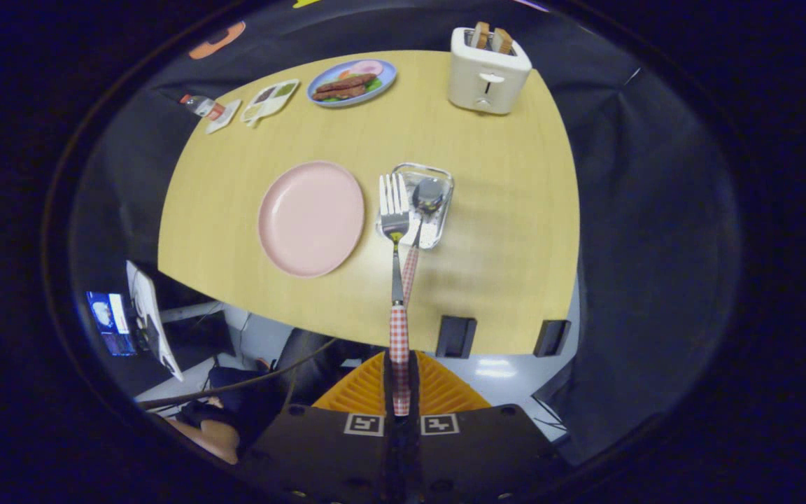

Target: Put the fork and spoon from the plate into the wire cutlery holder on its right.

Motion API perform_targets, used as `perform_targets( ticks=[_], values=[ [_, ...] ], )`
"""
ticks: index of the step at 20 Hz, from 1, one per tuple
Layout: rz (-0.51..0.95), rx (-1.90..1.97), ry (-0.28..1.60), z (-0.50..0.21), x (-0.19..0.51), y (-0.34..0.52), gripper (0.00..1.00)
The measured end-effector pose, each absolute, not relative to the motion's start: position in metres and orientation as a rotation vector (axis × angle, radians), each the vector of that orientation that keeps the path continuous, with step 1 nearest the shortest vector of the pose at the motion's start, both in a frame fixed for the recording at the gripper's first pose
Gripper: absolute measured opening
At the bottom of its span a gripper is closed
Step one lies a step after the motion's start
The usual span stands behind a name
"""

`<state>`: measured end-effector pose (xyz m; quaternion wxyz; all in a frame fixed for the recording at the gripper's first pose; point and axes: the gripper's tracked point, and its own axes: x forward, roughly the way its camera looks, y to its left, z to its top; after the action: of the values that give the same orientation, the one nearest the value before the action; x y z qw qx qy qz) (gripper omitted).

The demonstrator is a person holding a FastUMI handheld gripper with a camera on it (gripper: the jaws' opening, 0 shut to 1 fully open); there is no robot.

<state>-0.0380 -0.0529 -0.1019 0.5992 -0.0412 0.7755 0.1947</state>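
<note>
While clamped on 1 fork (394,210), tool (400,392) over holder (417,206) w/ 1 spoon (425,199); 1 plate (310,218).

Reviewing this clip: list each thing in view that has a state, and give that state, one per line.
gripper: shut on the fork's checked handle
fork: held, tines over the holder's near-left rim
spoon: already standing in the holder
wire cutlery holder: upright, right of the plate
pink plate: empty
toaster: two slices sticking up
blue plate: food on it
</note>
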Motion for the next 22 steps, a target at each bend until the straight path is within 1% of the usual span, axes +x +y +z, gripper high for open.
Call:
perform_targets(
  ticks=[3,5,7,9,14,22],
  values=[
    [0.492,-0.029,1.93,-0.077,-0.049,-0.044,0.04],
    [0.452,-0.028,1.981,-0.078,-0.042,-0.048,0.04],
    [0.377,0.057,2.078,-0.084,-0.04,-0.043,0.04],
    [0.34,0.105,2.139,-0.086,-0.035,-0.039,0.04],
    [0.327,0.119,2.293,-0.089,-0.012,-0.029,0.04],
    [0.218,-0.023,2.458,-0.111,0.019,-0.026,0.04]
  ],
)
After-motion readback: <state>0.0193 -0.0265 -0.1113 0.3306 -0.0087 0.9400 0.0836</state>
